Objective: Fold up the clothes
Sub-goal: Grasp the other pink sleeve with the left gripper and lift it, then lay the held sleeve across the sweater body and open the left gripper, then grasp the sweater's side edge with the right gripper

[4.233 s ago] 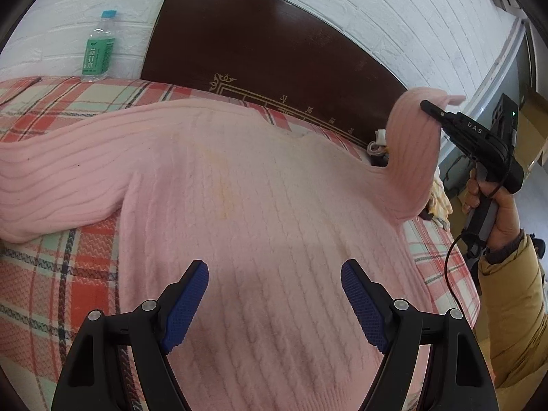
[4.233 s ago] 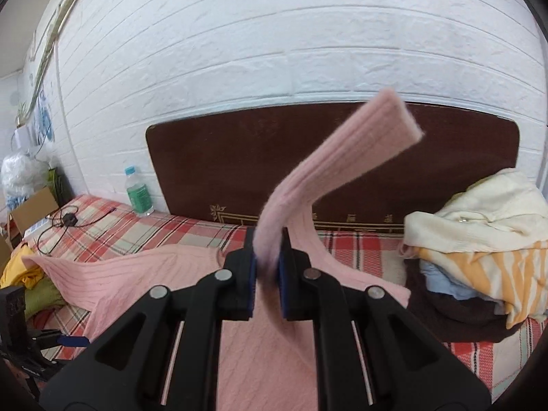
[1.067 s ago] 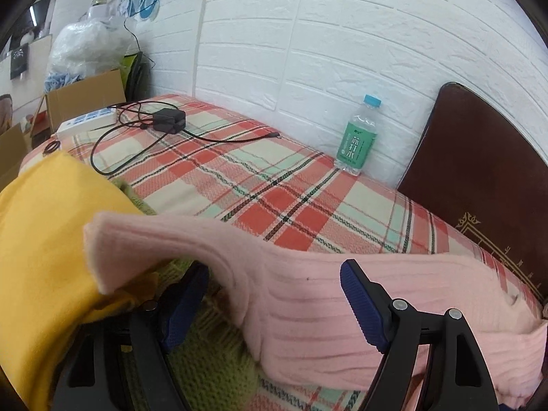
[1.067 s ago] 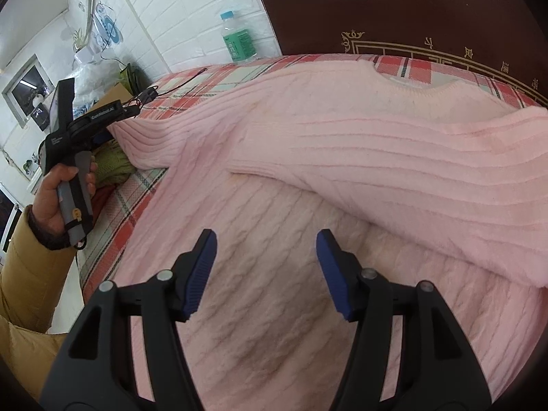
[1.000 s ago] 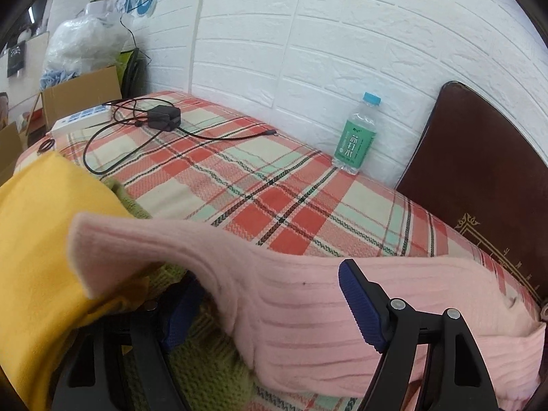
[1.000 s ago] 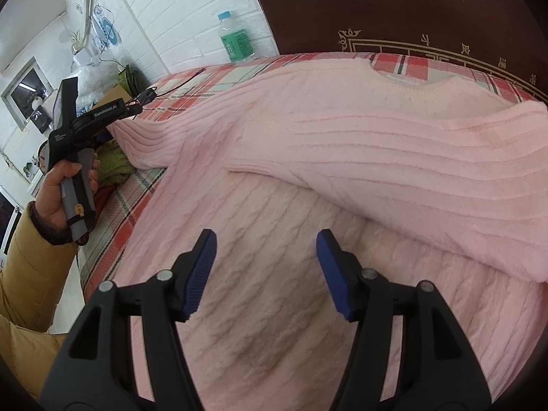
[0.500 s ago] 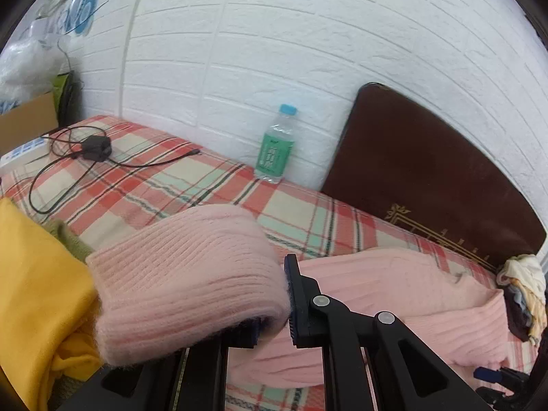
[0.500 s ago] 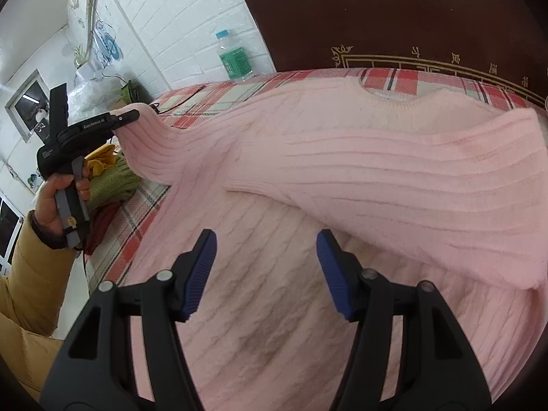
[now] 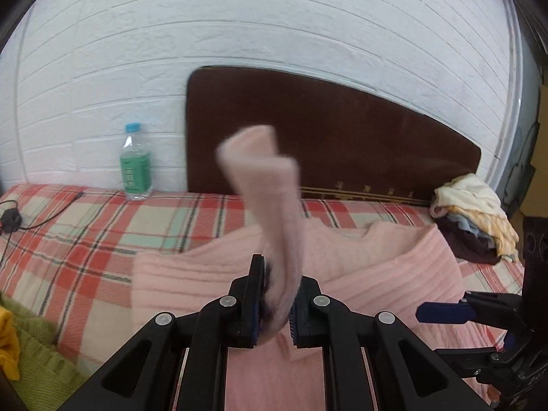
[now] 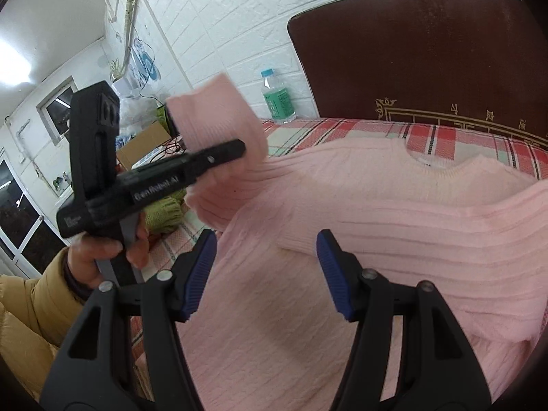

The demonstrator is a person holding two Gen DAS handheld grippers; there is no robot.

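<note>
A pink cable-knit sweater point(image 10: 308, 274) lies spread on the plaid bed, its right sleeve point(image 10: 445, 239) folded across the chest. My left gripper point(image 9: 277, 311) is shut on the left sleeve point(image 9: 270, 188), whose cuff stands up blurred above the jaws. In the right wrist view the same left gripper point(image 10: 236, 149) holds that sleeve point(image 10: 219, 120) lifted over the sweater's left side. My right gripper point(image 10: 267, 270) hovers open above the sweater's body with nothing between its blue pads; it also shows at the right edge of the left wrist view as a gripper point(image 9: 445, 311).
A water bottle point(image 9: 135, 162) stands by the white brick wall beside the dark headboard point(image 9: 342, 144). A pile of clothes point(image 9: 472, 215) sits at the bed's right end. Green and yellow garments point(image 9: 20, 342) lie at the left, with a black cable point(image 9: 13, 221) behind them.
My left gripper, shut on the left sleeve, has lifted it and swung toward the sweater's middle. The right gripper stayed open and came closer to the left one.
</note>
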